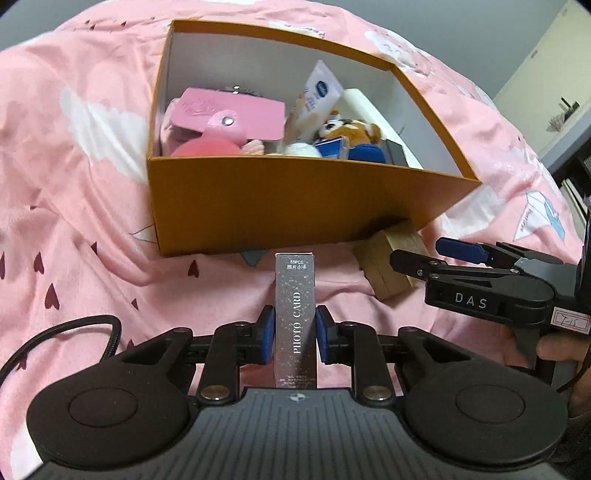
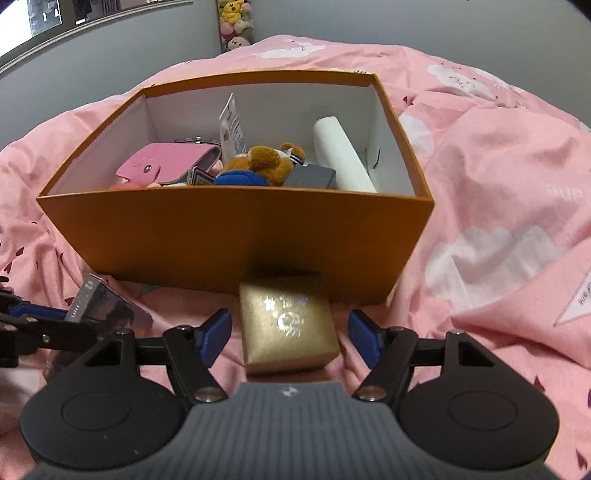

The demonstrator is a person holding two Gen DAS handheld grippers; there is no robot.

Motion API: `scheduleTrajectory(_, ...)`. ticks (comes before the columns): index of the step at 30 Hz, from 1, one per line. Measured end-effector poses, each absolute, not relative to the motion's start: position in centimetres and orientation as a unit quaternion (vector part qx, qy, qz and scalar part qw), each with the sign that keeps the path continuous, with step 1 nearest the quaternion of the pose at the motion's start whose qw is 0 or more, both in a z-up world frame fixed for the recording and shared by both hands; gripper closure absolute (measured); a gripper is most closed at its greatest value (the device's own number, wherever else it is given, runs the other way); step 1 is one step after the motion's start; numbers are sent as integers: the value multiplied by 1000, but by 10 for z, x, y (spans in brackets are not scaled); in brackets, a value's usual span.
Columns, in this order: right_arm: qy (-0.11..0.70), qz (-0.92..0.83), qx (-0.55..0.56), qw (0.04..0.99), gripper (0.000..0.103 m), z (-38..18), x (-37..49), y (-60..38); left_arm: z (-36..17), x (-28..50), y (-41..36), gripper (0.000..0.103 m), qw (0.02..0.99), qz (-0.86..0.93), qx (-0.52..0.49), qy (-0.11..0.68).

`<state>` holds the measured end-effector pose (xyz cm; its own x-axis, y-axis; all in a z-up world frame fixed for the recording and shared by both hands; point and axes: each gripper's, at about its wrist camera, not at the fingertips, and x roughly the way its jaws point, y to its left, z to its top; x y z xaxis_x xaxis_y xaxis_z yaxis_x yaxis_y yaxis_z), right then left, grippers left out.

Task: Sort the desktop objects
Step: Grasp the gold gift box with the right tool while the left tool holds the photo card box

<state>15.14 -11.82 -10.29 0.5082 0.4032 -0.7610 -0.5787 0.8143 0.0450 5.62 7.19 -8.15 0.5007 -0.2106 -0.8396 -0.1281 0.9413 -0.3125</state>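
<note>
An orange box (image 1: 295,199) (image 2: 236,236) stands on the pink bedspread and holds a pink wallet (image 1: 229,114), a plush toy (image 2: 266,162), a white roll (image 2: 343,158) and other small items. My left gripper (image 1: 295,338) is shut on a silver photo card box (image 1: 295,317), held upright in front of the orange box; it also shows in the right wrist view (image 2: 99,306). My right gripper (image 2: 290,336) is open, its fingers either side of a gold box (image 2: 288,328) (image 1: 391,266) lying against the orange box's front wall.
The pink bedspread (image 2: 498,184) with hearts and clouds covers the whole surface and is wrinkled. Stuffed toys (image 2: 236,22) sit by the far wall. A cable (image 1: 74,328) loops at the left of my left gripper.
</note>
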Motion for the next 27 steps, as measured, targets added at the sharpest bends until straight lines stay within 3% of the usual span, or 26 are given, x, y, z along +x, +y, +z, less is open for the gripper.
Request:
scheduleTrajectory(9,439,289,-99,845,31,-119,166,-114,-98,60,69,76,844,-19,-165,509)
scheduleTrajectory(14,447,297,-89,839,38,-125,167,-115,-103,62,66,76,845,-18,-156,510)
scheduleTrajectory(27,429,305,-83,846,39,-110,151,-123,-92,56,70,77,854,-24,-161,494)
